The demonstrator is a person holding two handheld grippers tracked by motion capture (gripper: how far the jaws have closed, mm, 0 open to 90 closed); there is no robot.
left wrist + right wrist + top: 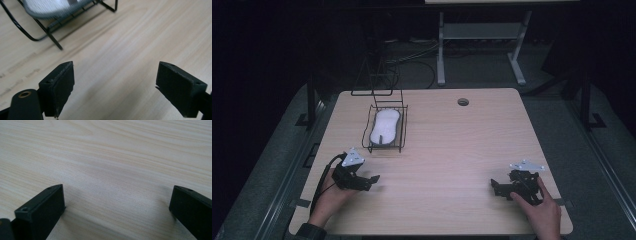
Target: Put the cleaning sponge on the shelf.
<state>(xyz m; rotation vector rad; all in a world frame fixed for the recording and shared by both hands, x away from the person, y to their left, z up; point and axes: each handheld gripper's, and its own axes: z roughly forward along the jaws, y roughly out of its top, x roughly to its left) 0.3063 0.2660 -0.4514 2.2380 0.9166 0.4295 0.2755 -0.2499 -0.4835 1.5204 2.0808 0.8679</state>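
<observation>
Plainly found the white oblong object (pixel 384 125) lying lengthwise inside the black wire basket (pixel 368 125), toward the far left of the table (pixel 452 140), cradled by the wire sides and so kept from sliding or rolling off. Noted a taller wire frame (pixel 372 75) standing just behind the basket, touching or nearly touching its far end; could not tell which. Saw the left gripper (pixel 373 180) held low over the wood by the left hand (pixel 329 197), near the basket's front corner yet apart from it, aimed across the table rather than at the wires. Read its jaws as spread wide with nothing but bare tabletop between them (pixel 115 85), probably kept apart to be ready for taking the basket's rim or the object's edge. Caught, from the left gripper view, the basket's near leg and lower wires (pixel 47 32) and a slice of the pale object (pixel 50 7) above them, up and to the side of the gap between the pads. Found the right gripper (pixel 494 186) parked well apart at the near right, steadied by the right hand (pixel 542 212), likewise gaping over empty wood (pixel 117 205), gripping nothing. Judged it as waiting in reserve, clear of the left side's working room.
</observation>
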